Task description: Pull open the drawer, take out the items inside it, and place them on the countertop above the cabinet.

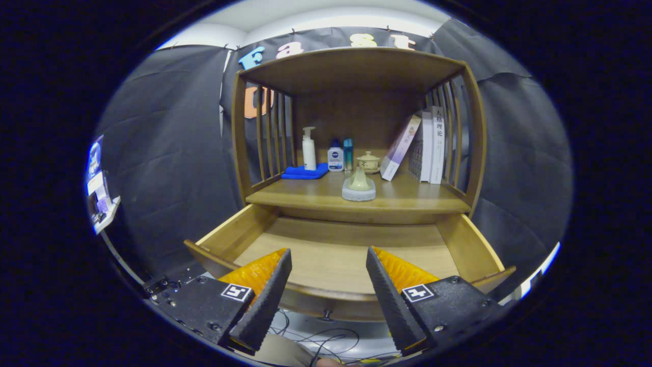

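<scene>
Two fingers [265,295] of our claw [328,260] stand wide apart, holding nothing, just over the front edge of the drawer [336,255]. We see the drawer pulled fully out of the cabinet [476,142], its bare wooden floor showing between and beyond the fingers.

Just above the drawer is the table [316,196], the cabinet's shelf top. On it we count one round grey base [358,192] near the front edge, with one pale cone-shaped piece [359,181] sitting on it. Behind that stands one small lidded cup [368,162]. To its left we count three bottles: one white pump bottle [308,149] resting on one folded blue cloth [305,172], one short bottle with a blue label [335,157], and one slim teal bottle [348,154], the last two side by side. To the right, one book [401,148] leans against a row of upright books [430,145]; we cannot tell exactly how many stand there.
</scene>
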A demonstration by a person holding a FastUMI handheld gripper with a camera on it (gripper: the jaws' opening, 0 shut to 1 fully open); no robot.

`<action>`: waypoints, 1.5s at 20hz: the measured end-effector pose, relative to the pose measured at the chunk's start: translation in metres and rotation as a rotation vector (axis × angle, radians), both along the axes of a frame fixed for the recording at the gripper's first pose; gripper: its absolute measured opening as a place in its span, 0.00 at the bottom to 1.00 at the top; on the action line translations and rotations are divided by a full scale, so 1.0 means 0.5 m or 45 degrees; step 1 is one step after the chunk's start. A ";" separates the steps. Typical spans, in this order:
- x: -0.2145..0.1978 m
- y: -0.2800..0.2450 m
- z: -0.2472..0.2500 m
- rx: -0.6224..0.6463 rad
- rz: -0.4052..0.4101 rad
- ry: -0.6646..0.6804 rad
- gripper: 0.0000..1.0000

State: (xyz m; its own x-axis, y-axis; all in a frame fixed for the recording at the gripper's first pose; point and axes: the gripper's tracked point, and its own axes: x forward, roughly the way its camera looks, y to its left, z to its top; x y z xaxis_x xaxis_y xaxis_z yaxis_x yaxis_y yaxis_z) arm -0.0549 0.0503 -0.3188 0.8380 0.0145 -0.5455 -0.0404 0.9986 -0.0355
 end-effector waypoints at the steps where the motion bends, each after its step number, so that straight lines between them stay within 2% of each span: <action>1: -0.015 -0.003 -0.008 -0.022 -0.004 -0.002 0.93; 4: -0.058 -0.009 -0.037 -0.061 -0.048 0.013 0.93; 11: -0.128 0.004 -0.123 -0.068 -0.070 0.115 0.95; 17: -0.115 -0.011 -0.187 -0.076 -0.148 0.152 0.95; 24: -0.091 -0.024 -0.187 -0.218 -0.182 0.070 0.94; 30: -0.061 -0.036 -0.185 -0.191 -0.249 0.049 0.96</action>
